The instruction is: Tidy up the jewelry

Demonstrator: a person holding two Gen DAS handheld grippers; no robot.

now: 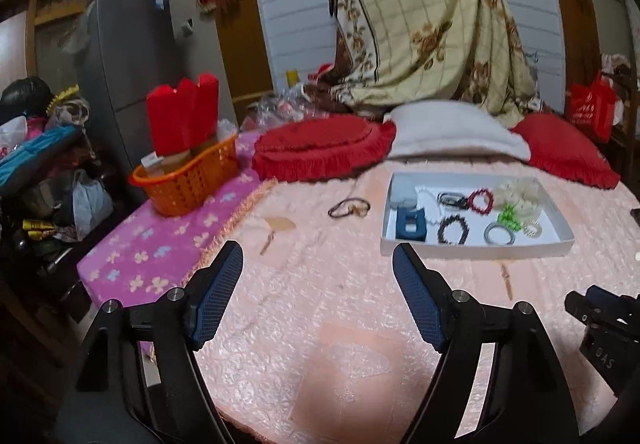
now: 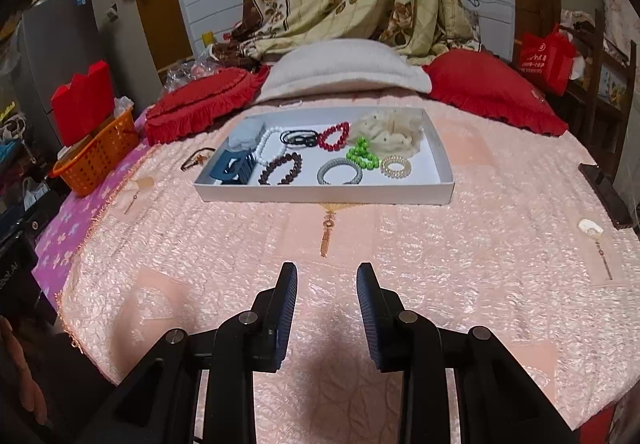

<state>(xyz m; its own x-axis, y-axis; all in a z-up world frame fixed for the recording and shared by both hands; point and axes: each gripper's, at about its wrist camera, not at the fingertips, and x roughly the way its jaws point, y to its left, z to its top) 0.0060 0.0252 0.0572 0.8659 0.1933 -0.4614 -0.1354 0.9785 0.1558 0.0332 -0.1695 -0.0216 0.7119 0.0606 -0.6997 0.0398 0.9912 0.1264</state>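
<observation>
A white tray lies on the pink bedspread and also shows in the left wrist view. It holds several pieces: a blue hair claw, a white bead bracelet, a dark bead bracelet, a red bead bracelet, a green bead bracelet, a grey bangle, a cream scrunchie. A dark hair tie with a charm lies on the spread left of the tray. My left gripper is open and empty. My right gripper is open and empty, short of the tray.
An orange basket with red boxes stands at the bed's left edge. Red cushions and a white pillow lie behind the tray. A small pale object and a dark board are at the right.
</observation>
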